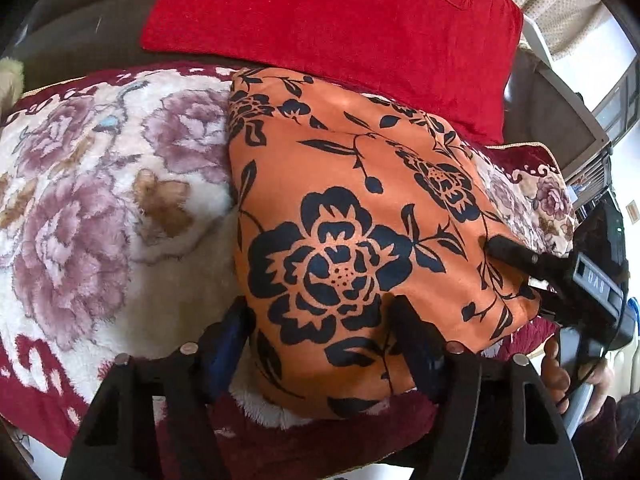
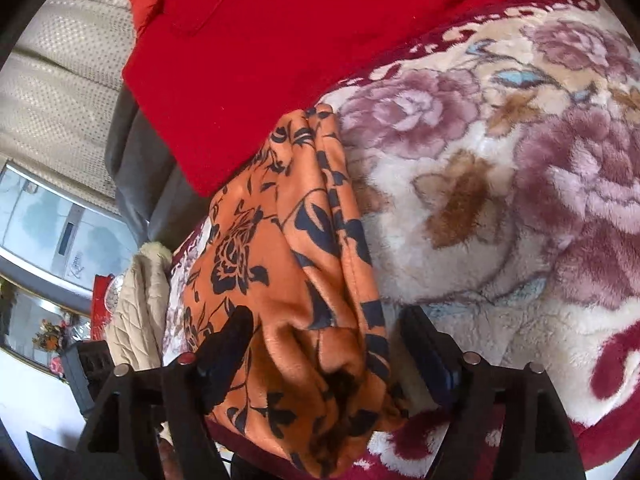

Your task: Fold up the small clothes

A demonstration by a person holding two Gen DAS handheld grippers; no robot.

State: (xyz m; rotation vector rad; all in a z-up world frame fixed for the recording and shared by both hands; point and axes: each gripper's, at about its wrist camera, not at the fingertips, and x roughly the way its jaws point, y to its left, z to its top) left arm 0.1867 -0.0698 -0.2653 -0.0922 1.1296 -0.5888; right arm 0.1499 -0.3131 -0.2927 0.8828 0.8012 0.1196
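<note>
Left tongs [image 1: 324, 332] spread wide, straddling the orange floral garment [image 1: 360, 220] on the plush blanket [image 1: 100, 184]; right tongs [image 2: 326, 340] likewise released, flanking its bunched edge.

Black plastic tongs [image 1: 324, 328], 2 blue-padded fingers [image 1: 236, 332], silver round screws; bare-skinned hand [image 1: 560, 372].

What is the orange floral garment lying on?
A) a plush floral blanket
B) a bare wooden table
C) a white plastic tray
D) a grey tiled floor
A: in both wrist views the orange garment lies on a fluffy cream blanket with pink-purple flowers and a dark red border; a red cushion sits behind it.
</note>
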